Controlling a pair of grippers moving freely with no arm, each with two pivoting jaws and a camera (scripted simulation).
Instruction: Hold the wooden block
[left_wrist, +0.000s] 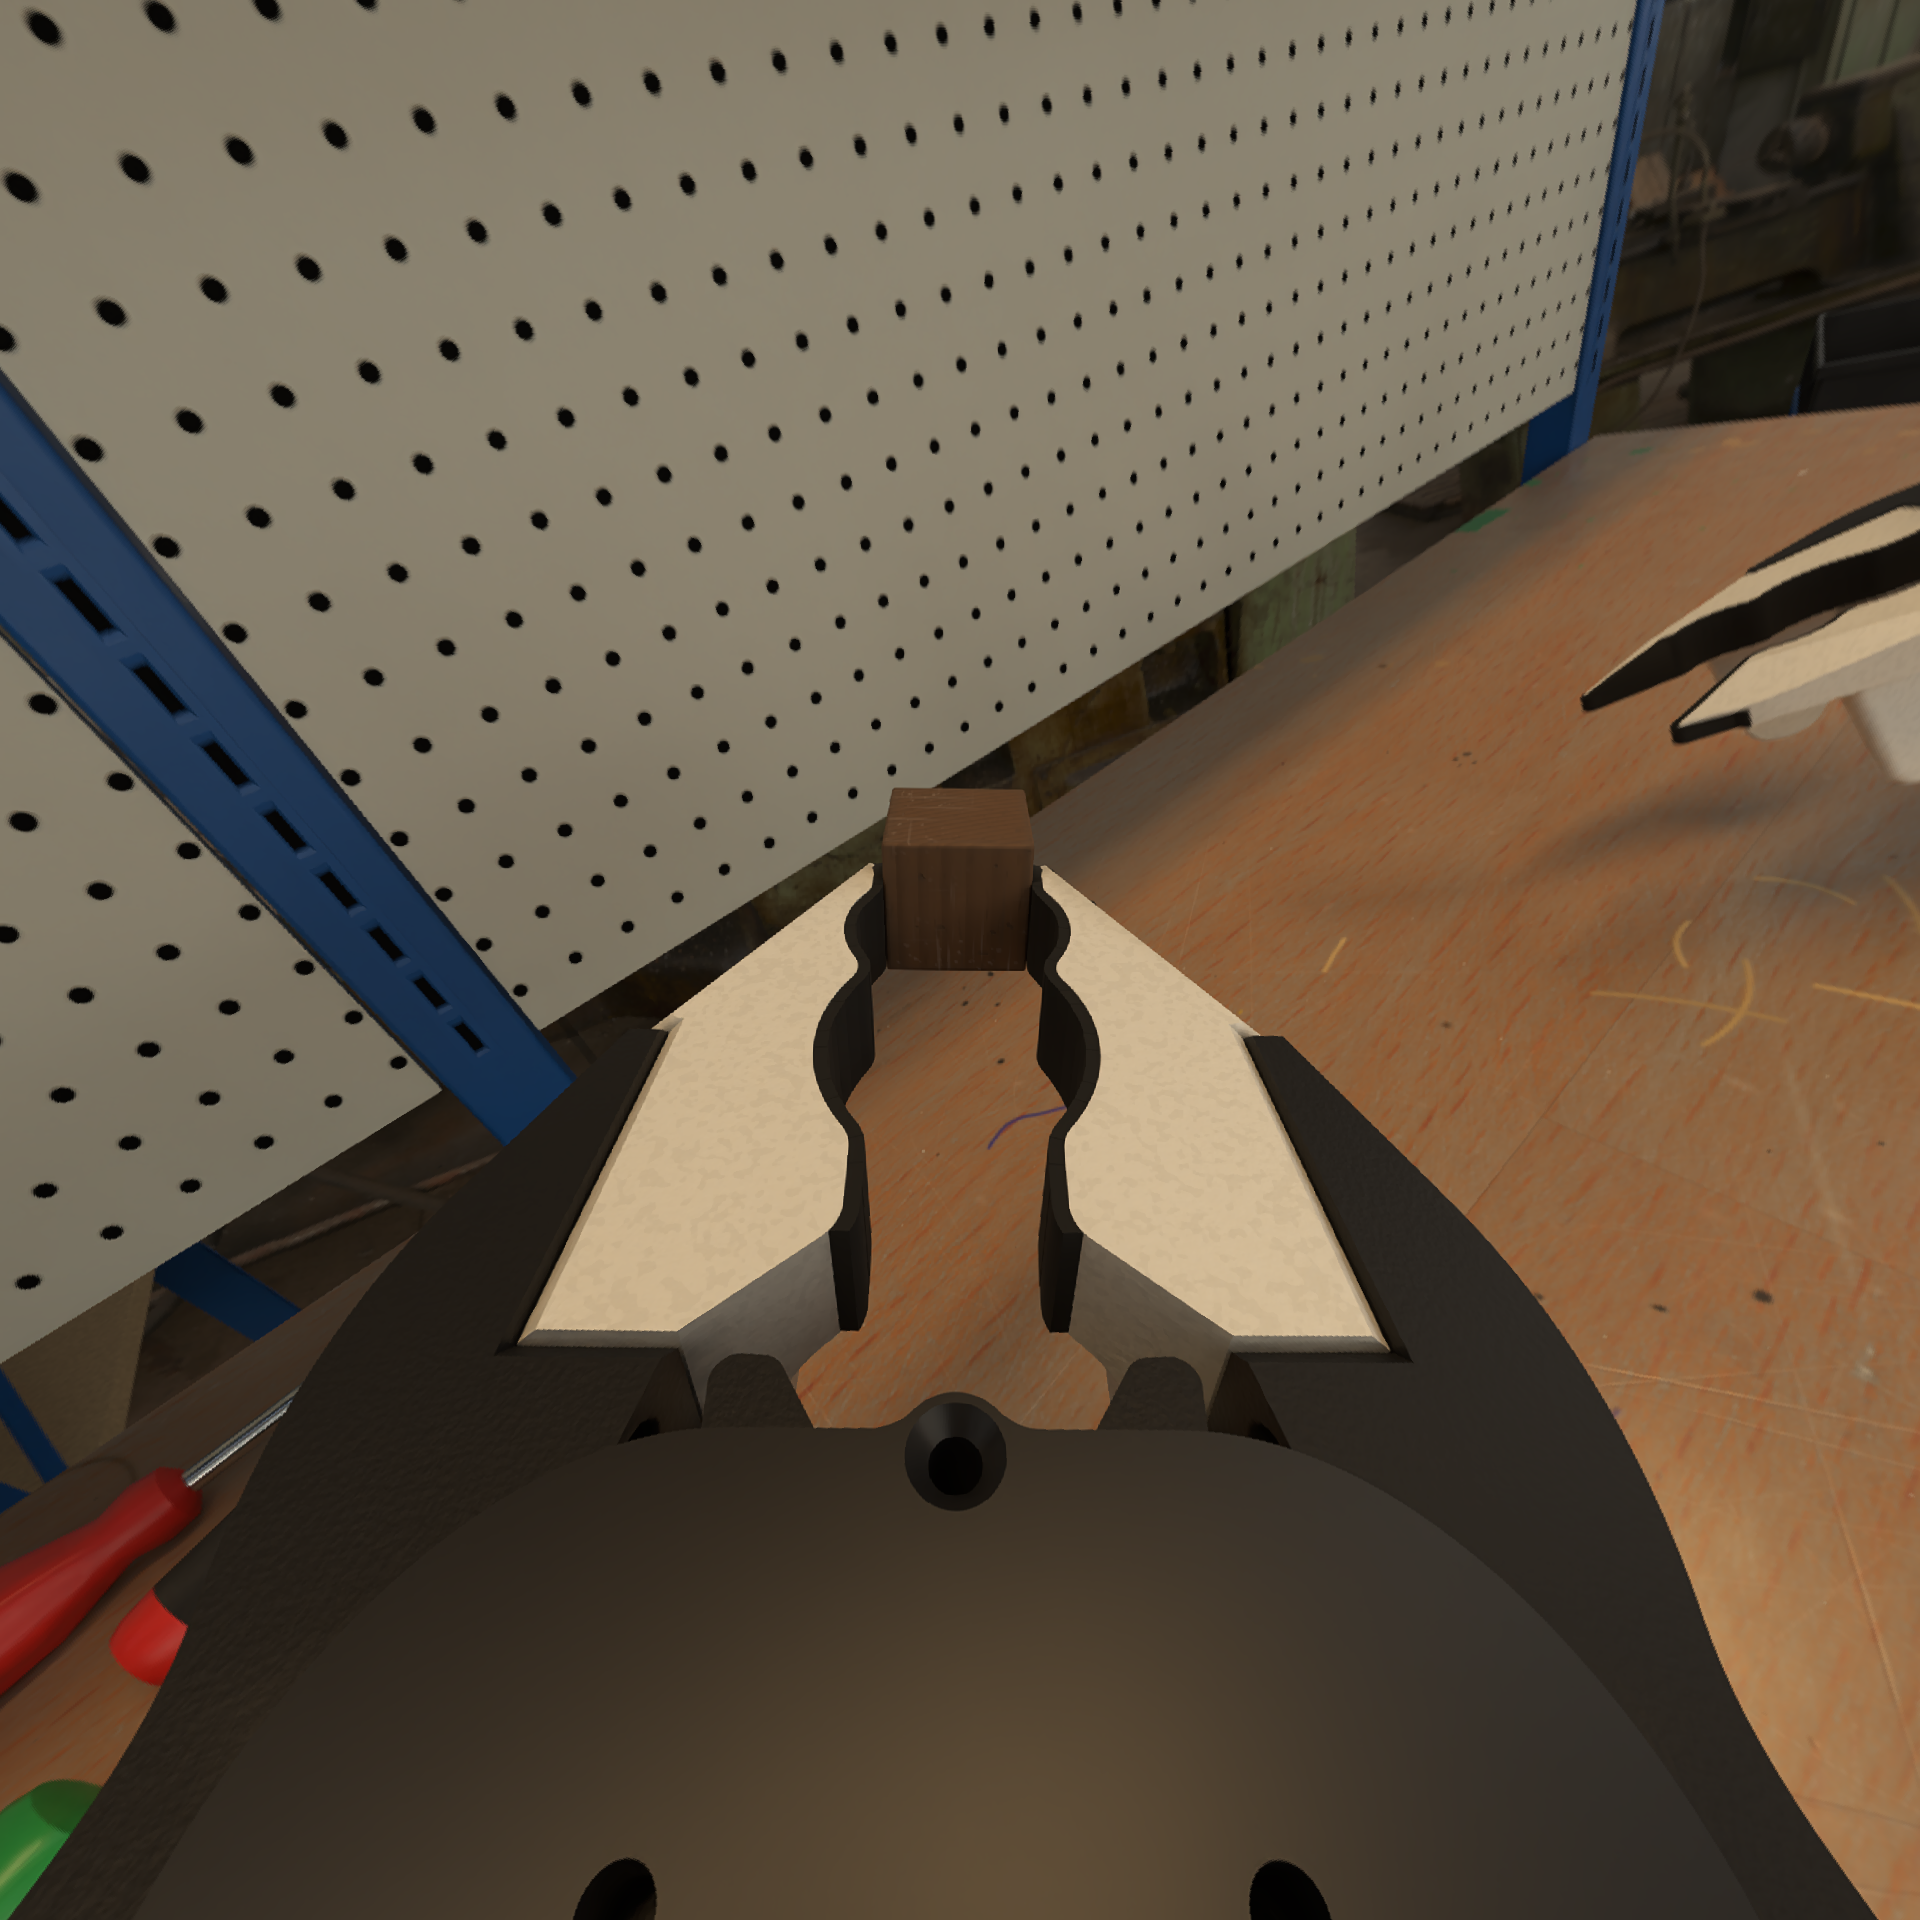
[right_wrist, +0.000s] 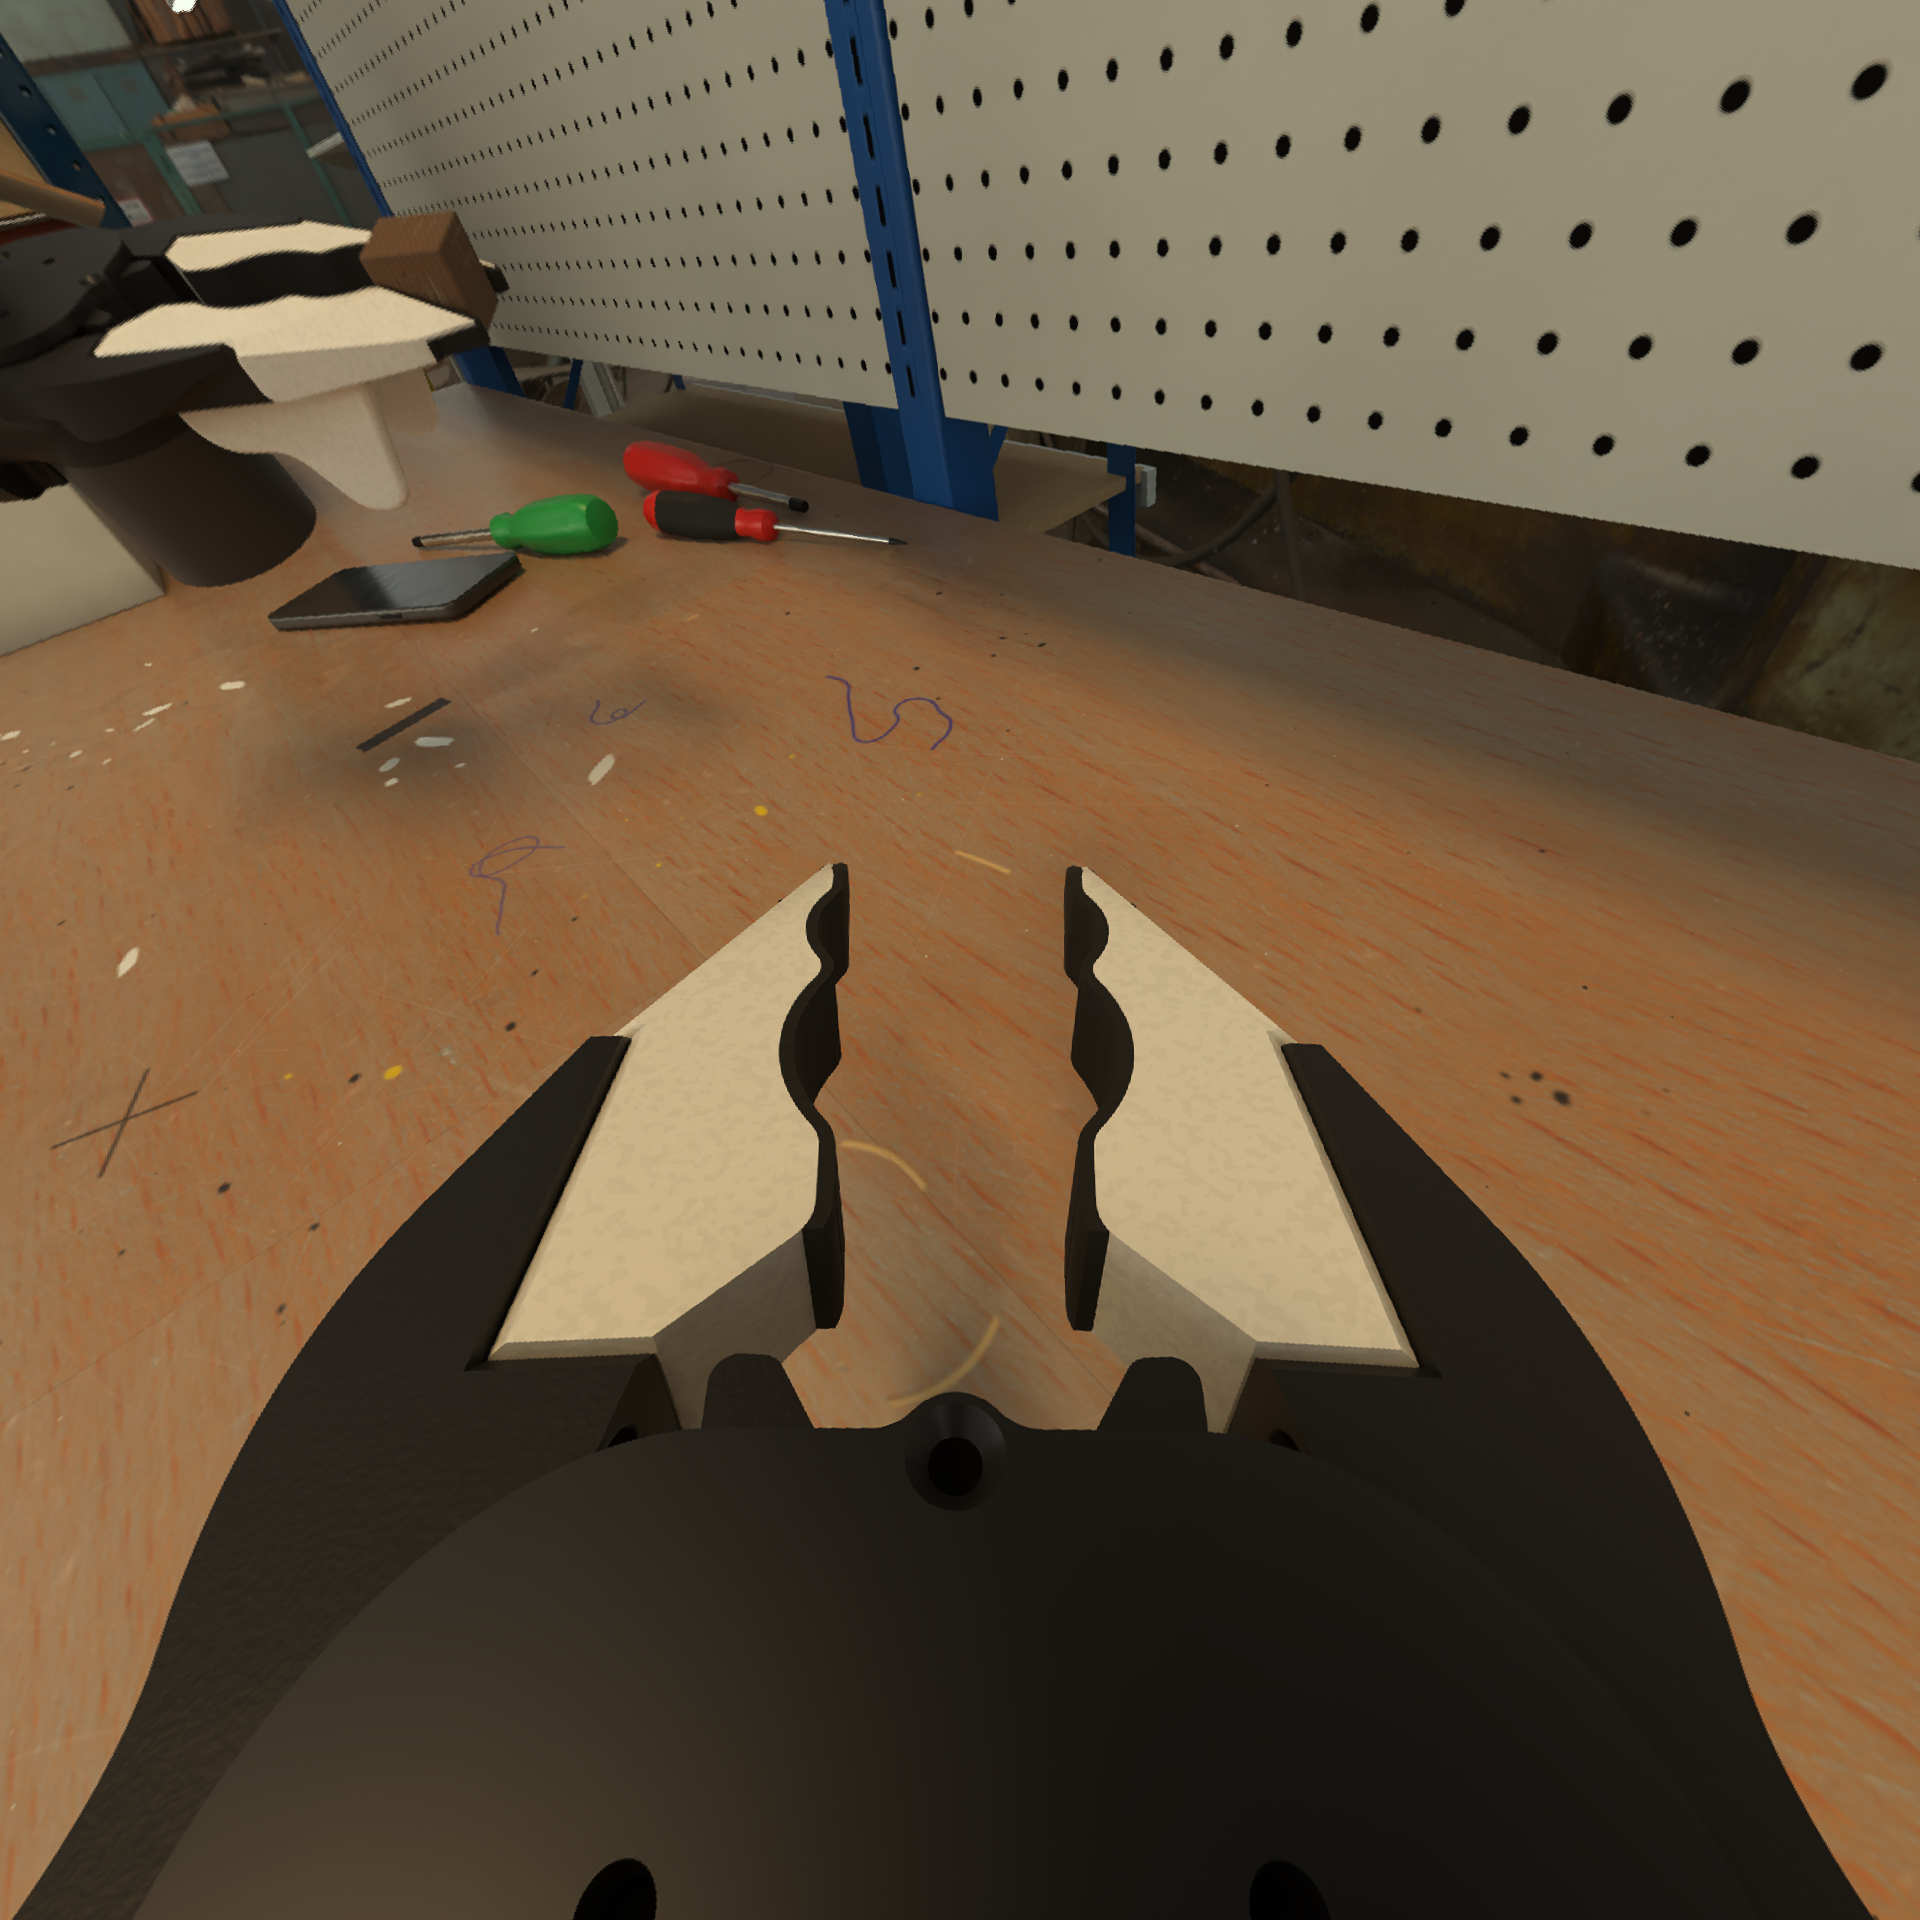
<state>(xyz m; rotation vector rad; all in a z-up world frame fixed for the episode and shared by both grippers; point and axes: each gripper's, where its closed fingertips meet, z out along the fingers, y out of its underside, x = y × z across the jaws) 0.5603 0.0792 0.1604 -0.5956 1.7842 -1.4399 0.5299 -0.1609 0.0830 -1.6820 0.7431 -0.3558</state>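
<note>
My left gripper is shut on the dark brown wooden block, which sits between its fingertips, lifted above the workbench. The right wrist view shows the same block at the upper left, clamped in the left gripper well above the bench. My right gripper is open and empty, low over the bench. It also shows at the right edge of the left wrist view.
A pegboard wall on blue posts stands behind the bench. A red screwdriver, a red-and-black screwdriver, a green screwdriver and a dark phone lie near the back.
</note>
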